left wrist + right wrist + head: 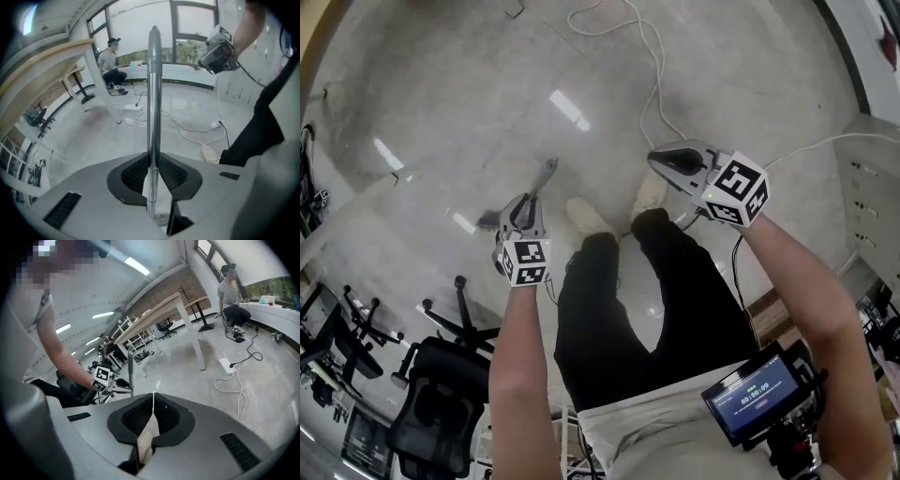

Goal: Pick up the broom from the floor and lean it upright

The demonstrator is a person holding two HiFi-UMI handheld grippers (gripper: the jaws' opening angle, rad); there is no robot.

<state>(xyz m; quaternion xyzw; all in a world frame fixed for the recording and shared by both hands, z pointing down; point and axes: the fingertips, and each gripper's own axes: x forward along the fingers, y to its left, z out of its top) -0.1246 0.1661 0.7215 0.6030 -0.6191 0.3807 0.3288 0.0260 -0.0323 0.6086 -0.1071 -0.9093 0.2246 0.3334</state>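
Note:
The broom's silver handle (pixel 153 93) runs straight up between my left gripper's (pixel 151 161) jaws, which are shut on it. In the head view the left gripper (pixel 529 204) is held above the floor, left of the person's legs, and the handle's tip (pixel 547 173) sticks out beyond it. A dark grey piece (pixel 488 221) shows just left of that gripper; I cannot tell if it is the broom's head. My right gripper (pixel 667 161) hangs to the right with nothing in it, its jaws (pixel 153 397) shut and touching. From the right gripper view, the handle (pixel 130 373) stands upright beside the left gripper.
White cables (pixel 649 66) trail over the glossy floor, and a power strip (pixel 228 364) lies near a white table (pixel 187 317). Black office chairs (pixel 441 375) stand at the lower left. Grey lockers (pixel 874 202) line the right. A person (pixel 110 61) sits far off by the windows.

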